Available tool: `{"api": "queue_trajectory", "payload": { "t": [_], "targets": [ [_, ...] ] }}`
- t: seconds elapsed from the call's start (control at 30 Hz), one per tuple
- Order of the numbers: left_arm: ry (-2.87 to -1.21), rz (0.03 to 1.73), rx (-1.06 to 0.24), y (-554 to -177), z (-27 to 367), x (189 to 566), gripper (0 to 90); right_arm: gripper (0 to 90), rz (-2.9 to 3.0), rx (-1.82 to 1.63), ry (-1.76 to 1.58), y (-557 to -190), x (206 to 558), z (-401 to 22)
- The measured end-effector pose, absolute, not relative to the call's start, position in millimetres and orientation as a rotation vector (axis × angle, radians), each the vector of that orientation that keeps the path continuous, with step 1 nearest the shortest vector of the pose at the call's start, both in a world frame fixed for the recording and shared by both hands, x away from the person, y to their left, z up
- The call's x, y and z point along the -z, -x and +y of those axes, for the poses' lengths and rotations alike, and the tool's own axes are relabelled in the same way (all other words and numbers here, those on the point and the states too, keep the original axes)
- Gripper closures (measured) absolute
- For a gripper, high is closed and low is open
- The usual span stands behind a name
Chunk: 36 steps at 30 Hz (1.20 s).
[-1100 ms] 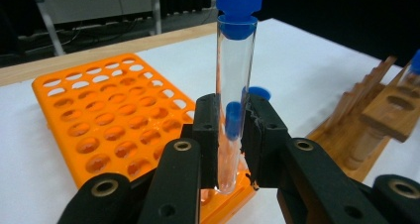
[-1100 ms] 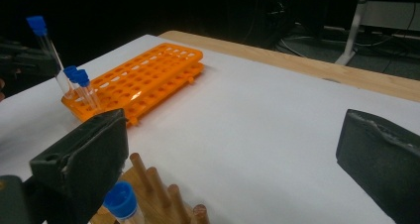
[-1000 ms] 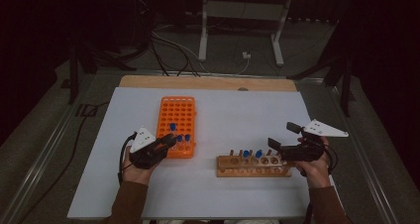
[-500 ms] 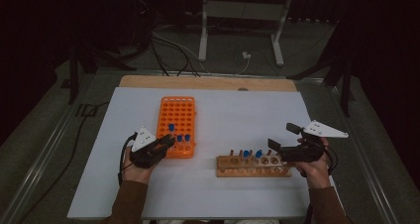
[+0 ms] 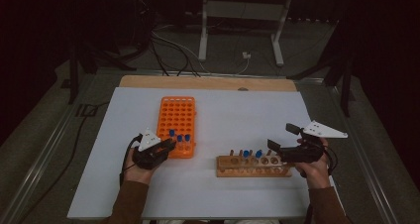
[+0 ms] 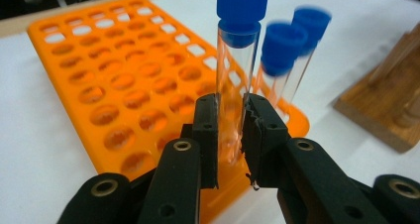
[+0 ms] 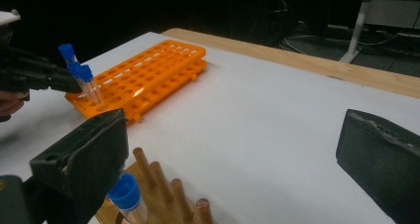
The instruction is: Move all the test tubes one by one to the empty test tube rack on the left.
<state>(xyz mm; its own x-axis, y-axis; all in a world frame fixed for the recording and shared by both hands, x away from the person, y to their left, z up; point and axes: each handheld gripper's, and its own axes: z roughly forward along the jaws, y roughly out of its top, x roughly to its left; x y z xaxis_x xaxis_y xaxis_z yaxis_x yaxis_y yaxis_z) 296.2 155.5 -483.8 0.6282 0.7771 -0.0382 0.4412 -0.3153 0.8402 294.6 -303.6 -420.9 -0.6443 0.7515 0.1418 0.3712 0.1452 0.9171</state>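
While the left gripper (image 6: 230, 135) clamps a tube (image 6: 236, 75), right jaws gape above a white table (image 5: 237, 110) in a dark room

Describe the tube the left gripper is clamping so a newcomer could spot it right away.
Start at the orange tube rack on the left half of the white table. At its near end stand three clear tubes with blue caps. The held tube is the one pinched between the black jaws of the left gripper; its cap rises above the two neighbours behind it.
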Motion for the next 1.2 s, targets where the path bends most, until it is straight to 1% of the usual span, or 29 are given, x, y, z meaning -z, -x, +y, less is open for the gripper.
{"api": "queue_trajectory", "payload": {
  "t": [0.33, 0.57, 0.6, 0.67, 0.7, 0.73, 0.83, 0.97, 1.1, 1.17, 1.2],
  "targets": [
    [-2.023, 0.986, -0.461, -298.3, 152.0, 488.1, 78.0, 0.0, 2.083, -1.502, -1.077, -294.6, 421.8, -303.4],
    [-2.027, 0.979, -0.464, -297.6, 150.3, 488.0, 77.3, 0.0, 2.089, -1.501, -1.073, -294.8, 422.4, -302.6],
    [-2.017, 0.982, -0.469, -297.3, 150.5, 488.1, 76.2, 0.0, 2.090, -1.502, -1.073, -294.8, 422.5, -302.3],
    [-1.988, 0.990, -0.489, -296.5, 151.2, 486.5, 68.2, 0.0, 2.091, -1.501, -1.072, -294.8, 422.6, -302.2],
    [-1.968, 0.986, -0.488, -295.8, 152.1, 485.3, 67.5, 0.0, 2.091, -1.503, -1.072, -294.9, 422.7, -302.3],
    [-1.957, 0.979, -0.490, -295.2, 152.7, 484.2, 68.9, 0.0, 2.091, -1.504, -1.073, -294.9, 422.8, -302.3],
    [-1.975, 0.971, -0.488, -294.9, 151.8, 484.4, 77.2, 0.0, 2.096, -1.503, -1.069, -294.9, 423.2, -301.8],
    [-2.022, 0.972, -0.499, -295.4, 147.5, 486.3, 77.9, 0.0, 2.106, -1.505, -1.059, -294.2, 424.0, -300.0],
    [-2.020, 0.974, -0.496, -295.0, 147.9, 486.6, 77.7, 0.0, 2.116, -1.508, -1.046, -293.0, 425.0, -298.2],
    [-2.014, 0.977, -0.490, -294.2, 148.3, 486.9, 76.7, 0.0, 2.123, -1.511, -1.038, -292.1, 425.5, -297.5],
    [-2.012, 0.981, -0.490, -293.8, 148.2, 487.2, 74.2, 0.0, 2.126, -1.515, -1.035, -291.6, 425.8, -297.1]
  ]
}}
